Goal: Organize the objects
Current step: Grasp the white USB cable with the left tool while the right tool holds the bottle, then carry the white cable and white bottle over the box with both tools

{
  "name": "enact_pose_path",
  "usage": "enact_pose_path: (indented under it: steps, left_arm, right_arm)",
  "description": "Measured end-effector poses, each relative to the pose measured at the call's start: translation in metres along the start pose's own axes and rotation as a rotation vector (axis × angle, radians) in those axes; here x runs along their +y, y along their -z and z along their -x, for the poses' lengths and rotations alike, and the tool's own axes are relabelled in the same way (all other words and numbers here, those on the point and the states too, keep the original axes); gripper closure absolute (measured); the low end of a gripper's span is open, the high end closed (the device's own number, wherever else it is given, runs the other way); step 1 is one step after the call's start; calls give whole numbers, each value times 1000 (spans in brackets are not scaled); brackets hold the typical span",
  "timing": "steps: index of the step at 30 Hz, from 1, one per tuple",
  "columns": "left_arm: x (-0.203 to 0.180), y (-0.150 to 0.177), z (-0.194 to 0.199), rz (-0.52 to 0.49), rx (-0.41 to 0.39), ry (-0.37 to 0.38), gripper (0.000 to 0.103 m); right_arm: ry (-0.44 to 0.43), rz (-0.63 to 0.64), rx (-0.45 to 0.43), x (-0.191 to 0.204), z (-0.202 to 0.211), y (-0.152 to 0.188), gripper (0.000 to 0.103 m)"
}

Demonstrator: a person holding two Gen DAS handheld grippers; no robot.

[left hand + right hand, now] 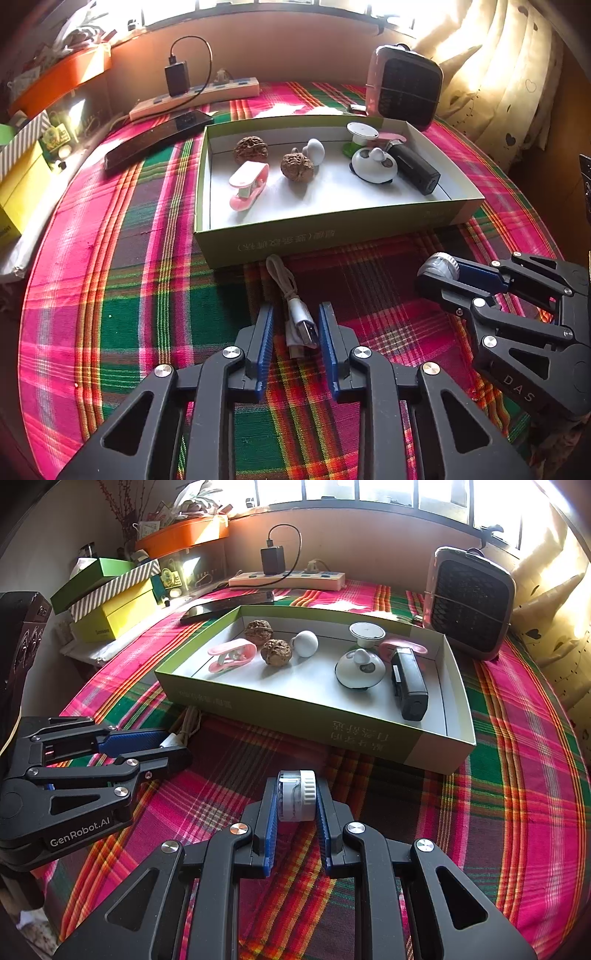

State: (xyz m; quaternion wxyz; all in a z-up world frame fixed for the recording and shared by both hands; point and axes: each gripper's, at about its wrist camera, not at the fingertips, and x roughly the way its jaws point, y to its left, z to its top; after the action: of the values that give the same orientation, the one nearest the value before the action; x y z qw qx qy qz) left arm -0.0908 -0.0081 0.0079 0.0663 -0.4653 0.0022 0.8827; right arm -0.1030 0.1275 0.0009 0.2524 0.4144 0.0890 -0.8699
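Left wrist view. The left gripper (296,325) points down at the pink, green and red plaid tablecloth (122,295). A coiled white USB cable with a silver plug (295,317) lies on the cloth between its blue-padded fingers (266,332); the plug end sits in the gap, with cloth visible on either side, so the pads stand apart and do not press it. The cable's loop runs forward toward the near wall of a shallow green cardboard box with a white floor (332,236), just beyond the fingertips. Inside the box: two brown wrinkled walnuts (297,167), a pink and white clip-like item (248,186), a white rounded knob (315,150), a white domed lid (373,166) and a black rectangular device (415,168). To the right, the right gripper (439,273) is clamped on a small clear jar with a white ribbed cap (439,266).

Right wrist view. The right gripper (297,797) has its pads closed against both sides of the jar (297,794), which is held at the fingertips over the cloth (517,812), near the front wall of the box (314,727) but apart from it. At left, the left gripper (173,744) lies low by the box's left corner, the cable (186,725) showing at its tips.
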Motion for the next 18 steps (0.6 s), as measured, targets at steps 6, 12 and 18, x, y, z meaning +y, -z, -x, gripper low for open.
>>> enact_pose_path:
  steps: [6, 12, 18]
  left_arm:
    - [1, 0, 0, 2, -2, -6, 86]
    - [2, 1, 0, 6, -5, -4, 88]
    - [4, 1, 1, 14, -7, 2, 89]
  right_arm:
    - [2, 1, 1, 0, -1, 0, 83]
    - [7, 2, 9, 0, -3, 1, 83]
    - [10, 1, 11, 1, -3, 1, 83]
